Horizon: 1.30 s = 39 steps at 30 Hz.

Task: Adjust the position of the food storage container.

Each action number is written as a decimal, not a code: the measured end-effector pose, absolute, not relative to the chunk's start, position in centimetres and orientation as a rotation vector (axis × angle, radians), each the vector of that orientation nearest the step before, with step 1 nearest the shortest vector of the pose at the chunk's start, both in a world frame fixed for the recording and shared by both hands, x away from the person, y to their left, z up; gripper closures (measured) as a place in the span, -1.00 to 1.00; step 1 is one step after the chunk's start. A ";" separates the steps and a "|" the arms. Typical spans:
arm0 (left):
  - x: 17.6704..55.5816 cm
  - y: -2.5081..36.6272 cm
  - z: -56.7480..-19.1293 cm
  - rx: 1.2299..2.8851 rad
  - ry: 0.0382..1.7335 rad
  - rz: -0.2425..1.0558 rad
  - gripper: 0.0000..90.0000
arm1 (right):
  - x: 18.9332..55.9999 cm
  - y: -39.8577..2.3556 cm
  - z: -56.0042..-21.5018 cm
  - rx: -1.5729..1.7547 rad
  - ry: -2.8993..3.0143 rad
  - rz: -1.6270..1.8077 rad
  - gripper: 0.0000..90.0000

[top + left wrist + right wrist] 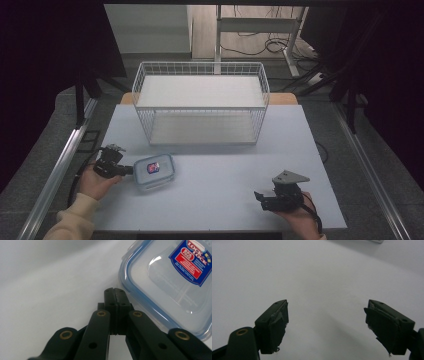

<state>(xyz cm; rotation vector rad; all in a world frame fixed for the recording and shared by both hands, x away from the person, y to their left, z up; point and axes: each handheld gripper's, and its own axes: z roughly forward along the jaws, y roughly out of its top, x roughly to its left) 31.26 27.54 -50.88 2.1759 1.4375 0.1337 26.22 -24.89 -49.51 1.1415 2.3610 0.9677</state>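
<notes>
Plastic container [154,171] looks light, slick; I'd grip its rim, left gripper [115,291] clenched empty, right gripper [325,325] released.

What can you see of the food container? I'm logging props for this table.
The food container is a clear, rounded-square plastic box with a blue-rimmed snap lid, closed, bearing a red-and-blue label. It lies flat on the table's near left, in front of the wire basket. The left gripper, jaws shut, sits at its edge; contact is unclear.

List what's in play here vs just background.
In play:
- food container, lid on
- left gripper, shut, tips beside the container's rim
- right gripper, open over bare table
- white wire basket, possibly

Background:
- cables on floor
- metal frame
</notes>
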 end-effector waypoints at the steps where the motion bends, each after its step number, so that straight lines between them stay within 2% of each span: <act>1: 31.5 27.3 -50.8 2.184 1.430 0.130 1.00 | 26.2 -24.9 -49.5 1.143 2.360 0.968 -0.58; 10: 32.9 25.1 -50.6 2.191 1.387 0.102 1.00 | 26.2 -25.0 -49.4 1.138 2.360 0.968 -0.58; 20: 32.4 22.0 -50.9 2.212 1.298 0.042 1.00 | 26.1 -24.8 -49.4 1.137 2.364 0.969 -0.58; 39: 33.9 15.8 -51.1 2.208 1.199 -0.036 1.00 | 26.1 -24.8 -49.5 1.132 2.370 0.963 -0.58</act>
